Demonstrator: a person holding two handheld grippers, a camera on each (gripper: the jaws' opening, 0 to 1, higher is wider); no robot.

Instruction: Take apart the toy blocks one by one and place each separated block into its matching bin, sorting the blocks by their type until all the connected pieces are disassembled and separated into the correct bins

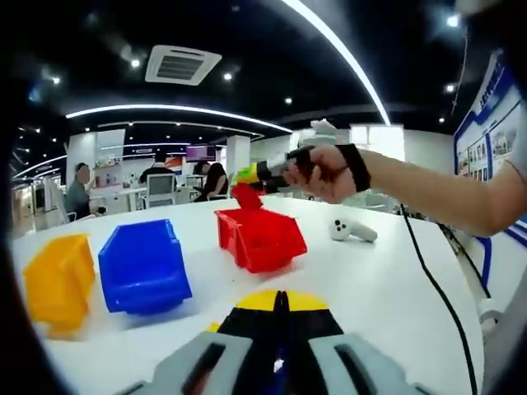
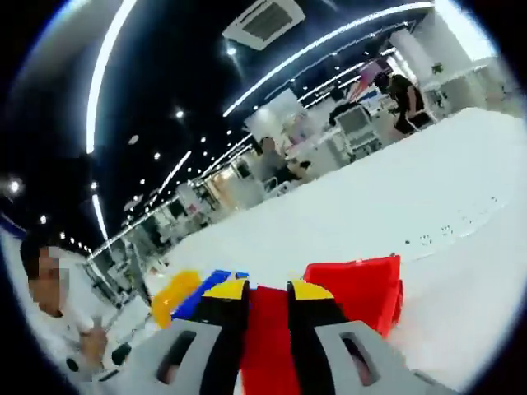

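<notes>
One white controller (image 1: 352, 230) shows beside red bin (image 1: 260, 238).

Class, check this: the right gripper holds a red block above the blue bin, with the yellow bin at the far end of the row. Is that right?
Not quite. The right gripper holds the red block above the red bin, not the blue bin. The left gripper view shows it. The yellow bin does sit at the far end of the row.

The red block (image 2: 265, 341) ran off the right gripper view's bottom edge between the jaws. The yellow bin (image 2: 174, 295) and blue bin (image 2: 203, 298) were mostly hidden behind them.
</notes>
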